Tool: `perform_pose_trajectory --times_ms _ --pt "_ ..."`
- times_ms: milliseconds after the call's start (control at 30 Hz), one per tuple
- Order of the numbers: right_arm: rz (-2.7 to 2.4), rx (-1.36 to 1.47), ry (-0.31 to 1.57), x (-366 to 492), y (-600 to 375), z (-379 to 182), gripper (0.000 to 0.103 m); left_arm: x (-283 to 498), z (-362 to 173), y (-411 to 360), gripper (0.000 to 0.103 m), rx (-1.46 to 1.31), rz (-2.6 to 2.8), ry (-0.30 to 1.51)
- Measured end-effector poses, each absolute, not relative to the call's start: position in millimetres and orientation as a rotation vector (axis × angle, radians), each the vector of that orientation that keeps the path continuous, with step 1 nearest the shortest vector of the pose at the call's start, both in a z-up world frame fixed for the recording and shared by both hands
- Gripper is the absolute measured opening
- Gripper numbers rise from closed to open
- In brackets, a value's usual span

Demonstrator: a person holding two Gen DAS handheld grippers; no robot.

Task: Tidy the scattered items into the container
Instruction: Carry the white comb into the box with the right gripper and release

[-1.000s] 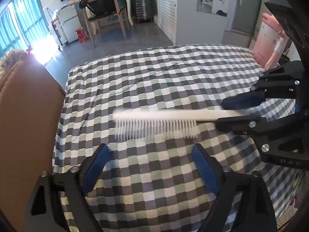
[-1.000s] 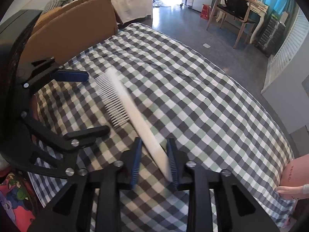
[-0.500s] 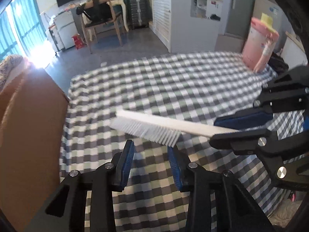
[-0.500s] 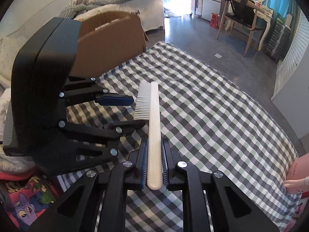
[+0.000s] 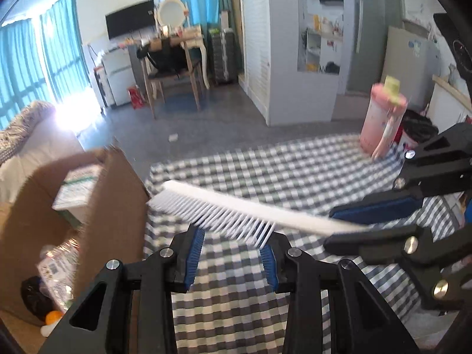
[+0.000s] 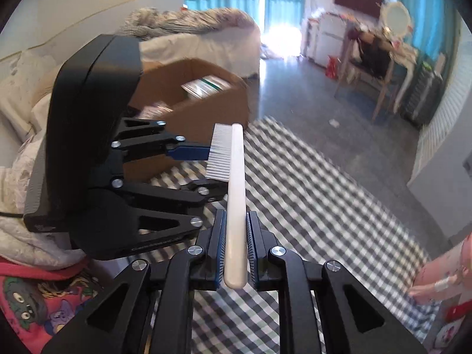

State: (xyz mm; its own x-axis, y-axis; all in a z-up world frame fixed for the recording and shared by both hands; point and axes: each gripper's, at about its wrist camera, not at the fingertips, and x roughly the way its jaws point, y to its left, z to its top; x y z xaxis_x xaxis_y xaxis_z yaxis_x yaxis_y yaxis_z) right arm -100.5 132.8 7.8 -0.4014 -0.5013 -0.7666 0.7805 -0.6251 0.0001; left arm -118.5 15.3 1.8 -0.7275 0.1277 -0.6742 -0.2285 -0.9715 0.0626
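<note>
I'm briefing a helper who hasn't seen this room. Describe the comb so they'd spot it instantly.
Start at the checkered tablecloth beside the open cardboard box. Above the cloth, the right claw is shut on a long white comb, which points toward the box. It is the only white, straight, toothed bar there, with fine teeth along one side of its far half.

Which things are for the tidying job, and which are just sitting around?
For the job:
white comb, shut in the right hand-held gripper
cardboard box
left hand-held gripper, open

Just around:
pink bottle
checked tablecloth
chair
</note>
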Motion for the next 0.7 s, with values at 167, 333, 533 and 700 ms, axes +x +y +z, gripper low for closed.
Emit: perform_pose_trajectory --times_ms 167,333,533,700 --pt "-2.068 0.847 0.515 -82.2 104.5 38.1 0.012 -97.9 40.2 -17.8 0.038 -0.926 2.848 0.135" --pt "-2.024 0.737 0.56 -65.0 63.1 58.4 0.012 -76.4 60.8 -63.0 0.039 -0.879 2.959 0.09" --pt "-1.947 0.712 0.578 -64.5 6.6 56.7 0.012 -62.1 60.4 -118.7 0.041 -0.945 3.025 0.042" --pt "-1.881 0.737 0.592 -69.6 -50.7 43.6 0.012 -58.7 47.1 -168.8 0.043 -1.035 3.071 -0.048"
